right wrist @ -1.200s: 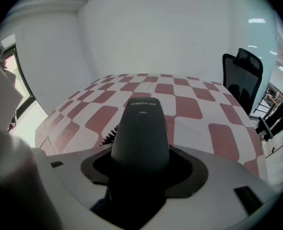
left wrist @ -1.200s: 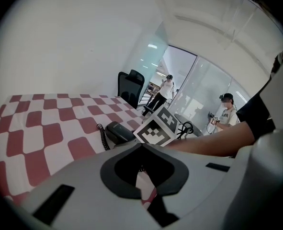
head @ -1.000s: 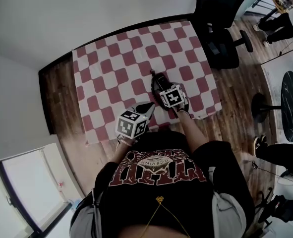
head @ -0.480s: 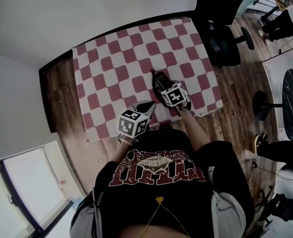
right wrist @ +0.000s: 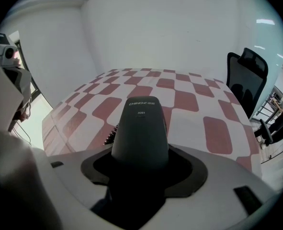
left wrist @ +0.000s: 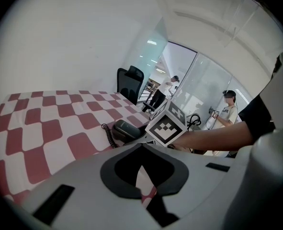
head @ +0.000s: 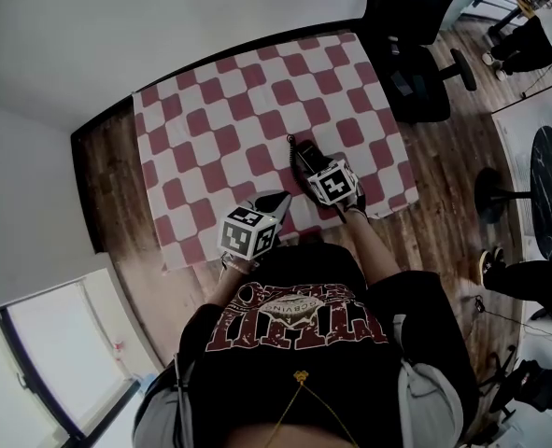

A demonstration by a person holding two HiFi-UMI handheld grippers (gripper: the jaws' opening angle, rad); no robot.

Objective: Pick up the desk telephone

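Observation:
The desk telephone (head: pixel 300 153) is a dark grey handset with a coiled cord (head: pixel 289 146), lying over the red and white checkered tablecloth (head: pixel 210 138) near the front right. My right gripper (head: pixel 313 169) is shut on its near end. In the right gripper view the desk telephone (right wrist: pixel 140 128) fills the gap between the jaws of the right gripper (right wrist: pixel 140 174), pointing away. My left gripper (head: pixel 275 201) hovers at the cloth's front edge, shut and holding nothing. From the left gripper (left wrist: pixel 147 192), the desk telephone (left wrist: pixel 124 129) and its cord (left wrist: pixel 107 134) lie ahead.
A black office chair (head: pixel 416 63) stands past the table's right side. Wood floor surrounds the table, and a white wall runs along its far side. A dark round table (head: pixel 548 199) sits at far right. People (left wrist: pixel 226 110) stand in the background beyond glass.
My right gripper and the telephone have shifted slightly to the right and toward me. The left gripper has stayed in place.

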